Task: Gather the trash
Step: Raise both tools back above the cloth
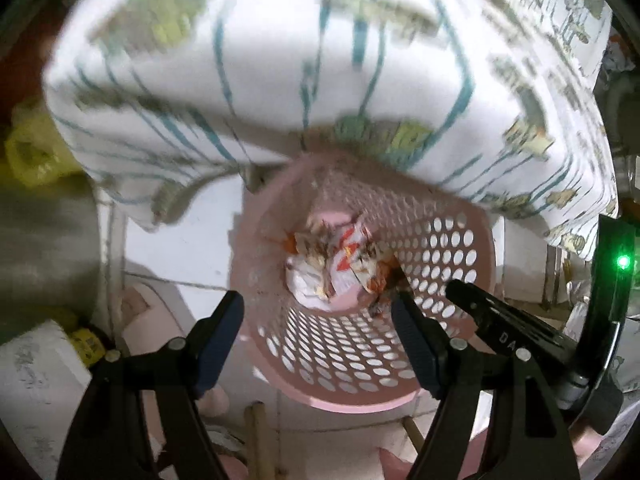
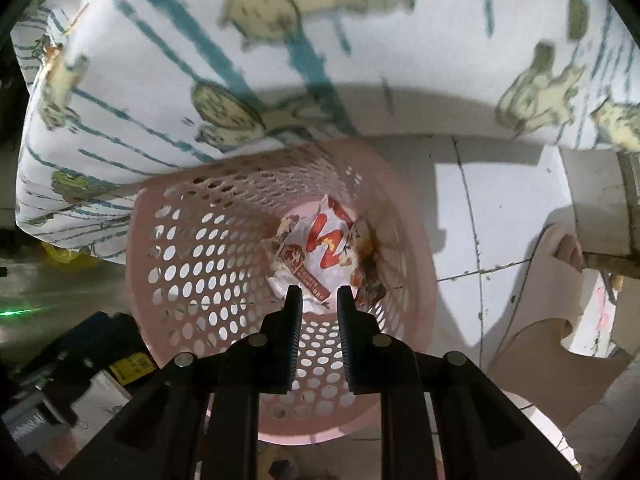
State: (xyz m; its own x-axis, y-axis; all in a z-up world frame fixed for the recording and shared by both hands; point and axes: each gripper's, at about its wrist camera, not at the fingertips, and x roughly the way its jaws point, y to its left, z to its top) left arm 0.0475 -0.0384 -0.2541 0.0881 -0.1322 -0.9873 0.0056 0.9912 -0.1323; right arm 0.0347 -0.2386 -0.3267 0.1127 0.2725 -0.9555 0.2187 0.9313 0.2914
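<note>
A pink perforated waste basket (image 1: 440, 264) stands on the tiled floor; it also shows in the right wrist view (image 2: 188, 264). At its bottom lies trash (image 1: 336, 264): a white wrapper with red print (image 2: 324, 248), crumpled paper and brown scraps. My left gripper (image 1: 318, 312) is open above the basket's mouth, with nothing between its fingers. My right gripper (image 2: 318, 294) hangs over the basket, its fingers a narrow gap apart and empty; its black body (image 1: 504, 332) shows at the right of the left wrist view.
A white cloth with teal stripes and green prints (image 1: 248, 60) drapes over a table edge just behind the basket, also in the right wrist view (image 2: 200, 60). Yellow bag (image 1: 32, 148) at left. White floor tiles (image 2: 508, 208) at right. Pink slippers near the basket.
</note>
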